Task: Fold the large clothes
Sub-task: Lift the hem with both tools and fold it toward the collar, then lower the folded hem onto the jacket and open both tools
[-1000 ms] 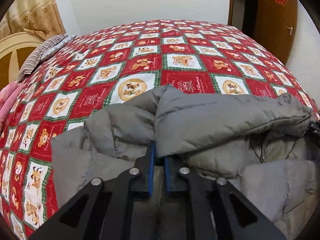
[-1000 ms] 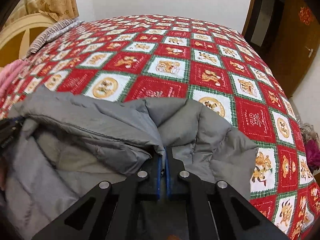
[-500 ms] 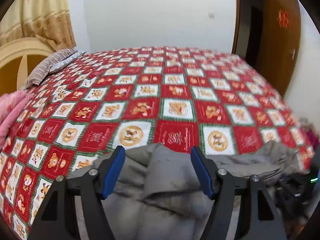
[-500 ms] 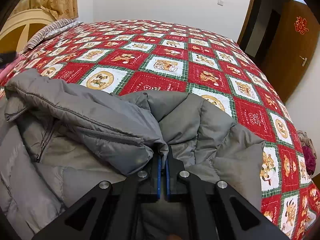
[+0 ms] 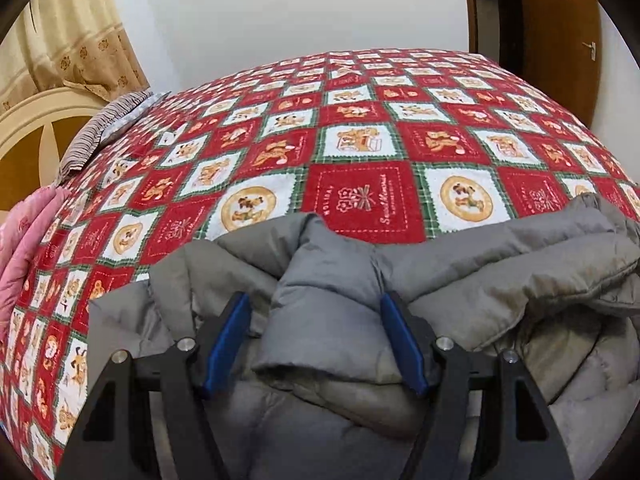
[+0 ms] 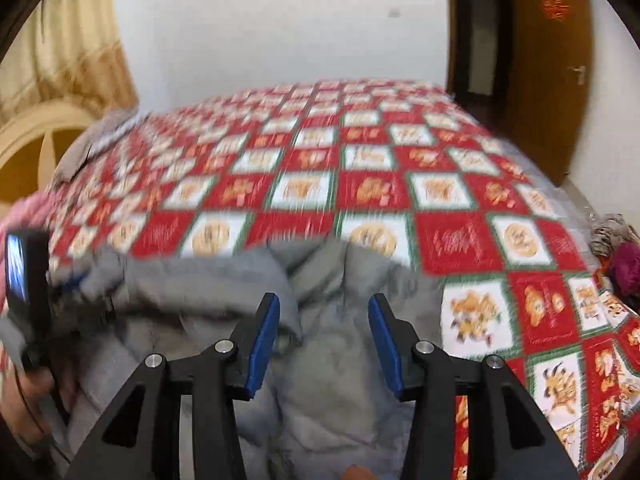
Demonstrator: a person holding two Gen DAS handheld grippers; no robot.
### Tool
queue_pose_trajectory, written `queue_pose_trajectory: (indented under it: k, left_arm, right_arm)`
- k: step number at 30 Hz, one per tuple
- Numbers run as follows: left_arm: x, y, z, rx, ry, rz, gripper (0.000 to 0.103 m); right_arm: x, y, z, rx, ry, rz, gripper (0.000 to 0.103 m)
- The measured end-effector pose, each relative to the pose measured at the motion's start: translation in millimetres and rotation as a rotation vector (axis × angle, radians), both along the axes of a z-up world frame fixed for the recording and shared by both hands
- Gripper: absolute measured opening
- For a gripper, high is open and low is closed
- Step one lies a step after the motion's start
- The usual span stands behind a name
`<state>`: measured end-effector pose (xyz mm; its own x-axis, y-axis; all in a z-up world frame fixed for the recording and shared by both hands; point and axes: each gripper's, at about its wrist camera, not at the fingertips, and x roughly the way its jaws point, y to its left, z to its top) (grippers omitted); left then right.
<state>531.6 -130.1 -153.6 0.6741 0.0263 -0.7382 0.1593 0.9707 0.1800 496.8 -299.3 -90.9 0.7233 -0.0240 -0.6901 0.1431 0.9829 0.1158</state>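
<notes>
A grey padded jacket [image 5: 460, 276] lies bunched at the near edge of the bed, on a red, white and green patchwork cover [image 5: 360, 152]. My left gripper [image 5: 316, 340] is open, its blue pads either side of a puffy fold of the jacket without pinching it. In the blurred right wrist view the jacket [image 6: 200, 292] lies below my right gripper [image 6: 324, 340], which is open and empty above it. The left gripper's body and the hand holding it show at that view's left edge [image 6: 24, 300].
A striped pillow [image 5: 104, 128] and a cream headboard [image 5: 36, 120] are at the far left, with pink bedding [image 5: 24, 248] at the left edge. A brown door [image 5: 560, 28] stands at the back right. Clothes [image 6: 624, 256] lie beside the bed on the right.
Both grippers have let go of the jacket: the left opened about half a second ago, the right just now. Both have drawn back and tilted up; the jacket has settled on the bed.
</notes>
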Motion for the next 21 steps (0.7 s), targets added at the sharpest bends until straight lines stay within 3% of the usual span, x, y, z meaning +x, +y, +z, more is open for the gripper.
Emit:
queue_pose_trajectory:
  k: [2,5,8,10,12,14,21]
  left_arm:
    - [-0.3,-1.4,7.4,0.004,-0.012,0.003,0.070]
    - [-7.4,-1.9,40.3,-0.054,-0.094,0.006,0.071]
    - [-5.4,-8.9,55.0,-0.123,-0.111,-0.011,0.085]
    - [2.5,-19.5,43.6,-0.112,-0.070,-0.042,0.088]
    - [9.4,-26.5,21.9,-0.049,-0.037,-0.028,0.088]
    - [11.7,-26.3,0.3,-0.036,-0.007,-0.017,0.088]
    - [6.4,-28.5,-14.8,-0.026,-0.025,0.002,0.094]
  right_arm:
    - [17.6,11.7,3.6,0.028,-0.005,0.032,0.047]
    - [41.0,32.3,-4.2,0.034,0.000,0.070,0.047]
    - [54.8,49.9,-23.8,0.013,0.027,0.097,0.047]
    - [56.1,55.2,-42.5,0.015,0.064,0.103,0.047]
    - [53.8,53.2,-56.3,0.018,0.081,0.101,0.047]
    - [50.3,51.2,-65.1,0.009,0.077,0.106,0.047]
    - [51.6,51.5,-80.8,-0.009,0.075,0.116,0.047]
